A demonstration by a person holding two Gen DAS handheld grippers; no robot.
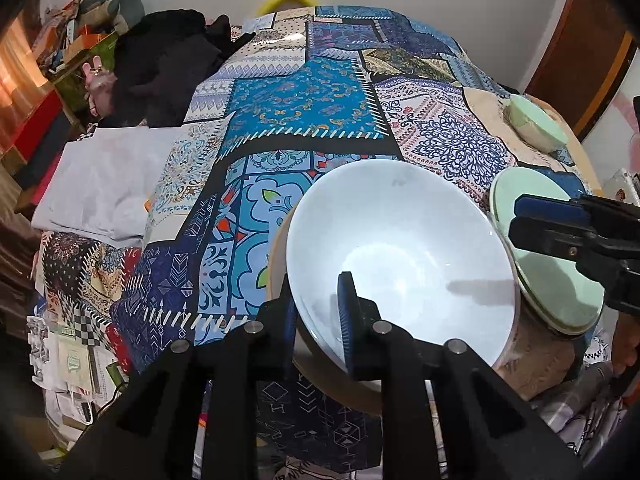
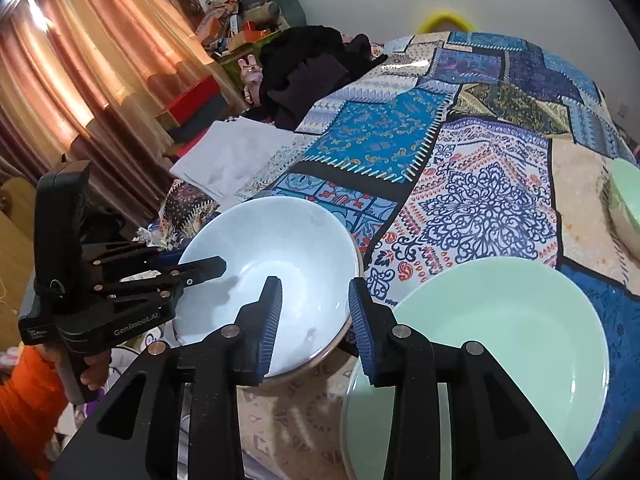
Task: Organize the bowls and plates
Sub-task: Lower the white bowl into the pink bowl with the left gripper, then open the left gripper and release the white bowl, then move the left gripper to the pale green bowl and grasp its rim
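Note:
A large white bowl (image 1: 400, 256) is tilted above the patchwork-covered table (image 1: 304, 92). My left gripper (image 1: 316, 316) is shut on the bowl's near rim, one finger inside and one outside. It also shows in the right wrist view (image 2: 200, 268), gripping the white bowl (image 2: 272, 272) from the left. A pale green plate (image 2: 496, 348) lies on the table at the right; it also shows in the left wrist view (image 1: 556, 272). My right gripper (image 2: 316, 320) is open and empty, hovering between bowl and plate. A pale green bowl (image 1: 536, 128) sits at the far right.
Folded white cloth (image 1: 108, 180) lies at the table's left edge. Black clothing (image 1: 168, 64) and cluttered boxes sit beyond it. Curtains (image 2: 80, 72) hang at the left. A yellow object (image 1: 286, 0) shows behind the table's far end.

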